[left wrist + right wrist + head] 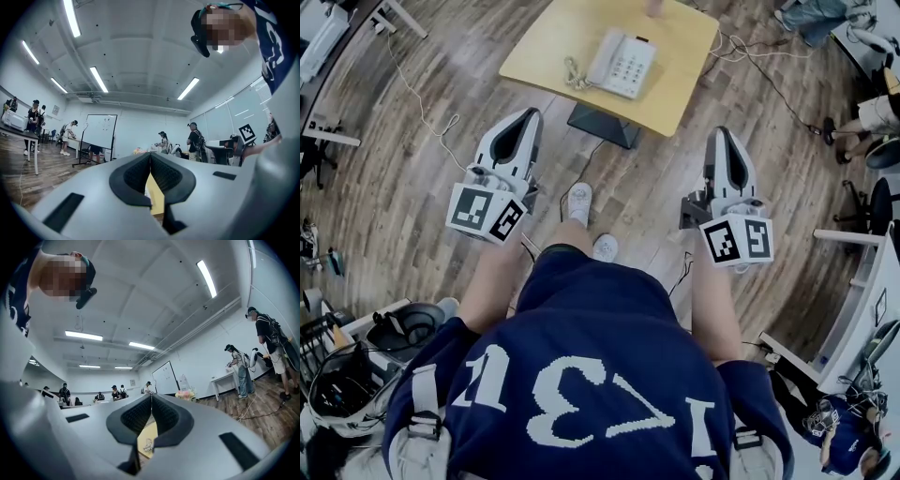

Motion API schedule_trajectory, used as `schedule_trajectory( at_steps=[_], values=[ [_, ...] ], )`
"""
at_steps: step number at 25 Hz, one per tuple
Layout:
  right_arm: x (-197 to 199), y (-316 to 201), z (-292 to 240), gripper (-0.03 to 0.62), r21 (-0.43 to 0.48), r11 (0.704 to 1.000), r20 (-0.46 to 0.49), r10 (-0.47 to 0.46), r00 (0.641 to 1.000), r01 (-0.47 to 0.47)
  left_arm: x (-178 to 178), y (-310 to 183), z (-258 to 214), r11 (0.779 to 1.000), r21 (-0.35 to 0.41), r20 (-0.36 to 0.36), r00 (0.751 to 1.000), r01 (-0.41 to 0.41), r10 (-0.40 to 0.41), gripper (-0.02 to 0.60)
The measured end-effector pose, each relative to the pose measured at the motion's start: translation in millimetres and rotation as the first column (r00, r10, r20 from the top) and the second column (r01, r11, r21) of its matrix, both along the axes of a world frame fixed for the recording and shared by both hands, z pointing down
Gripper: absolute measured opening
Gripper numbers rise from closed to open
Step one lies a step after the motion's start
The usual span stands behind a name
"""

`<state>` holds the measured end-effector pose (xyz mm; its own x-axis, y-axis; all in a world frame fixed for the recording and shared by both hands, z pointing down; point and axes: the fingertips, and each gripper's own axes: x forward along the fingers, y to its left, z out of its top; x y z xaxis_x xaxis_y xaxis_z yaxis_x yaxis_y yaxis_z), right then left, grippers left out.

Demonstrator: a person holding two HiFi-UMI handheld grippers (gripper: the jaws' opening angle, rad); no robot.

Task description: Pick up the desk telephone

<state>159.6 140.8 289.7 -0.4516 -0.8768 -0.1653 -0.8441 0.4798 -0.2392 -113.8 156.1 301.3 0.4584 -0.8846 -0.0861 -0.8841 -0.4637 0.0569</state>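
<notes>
A white desk telephone (pixel 622 63) with a coiled cord (pixel 573 73) lies on a small yellow table (pixel 684 89) ahead of me in the head view. My left gripper (pixel 529 114) is held at waist height, short of the table's near left corner, shut with nothing in it. My right gripper (pixel 721 134) hangs to the right of the table, also shut and empty. Through the left gripper (pixel 150 154) jaws only a strip of the yellow table (pixel 154 197) shows. Through the right gripper (pixel 151 396) jaws I see the tabletop and the coiled cord (pixel 147 444).
The table stands on a dark base plate (pixel 602 125) over a wood floor. Cables (pixel 422 108) trail across the floor at left and at upper right. Desks, chairs and gear crowd the left and right edges. Several people stand around the room, by a whiteboard (pixel 100 131) and tables.
</notes>
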Motion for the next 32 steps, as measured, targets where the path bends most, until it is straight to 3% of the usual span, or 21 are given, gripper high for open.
schedule_trajectory(
  at_steps=[7,21,32],
  values=[
    [-7.8,-49.4,-3.0,0.028,-0.007,1.0,-0.008,0.005,1.0,-0.005,-6.7,-54.3,-4.6,1.0,0.007,0.0,1.0,-0.012,0.012,0.015],
    [-50.5,-194.1,-26.0,0.028,0.01,0.997,-0.011,0.077,0.997,-0.077,-38.4,-220.5,-26.6,0.992,0.047,0.018,0.994,-0.113,0.112,0.015],
    [-46.5,-241.8,-8.1,0.028,-0.049,0.991,-0.016,0.121,0.993,-0.122,-38.0,-283.3,-5.2,0.989,-0.01,0.003,0.989,-0.146,0.146,0.015]
  ],
)
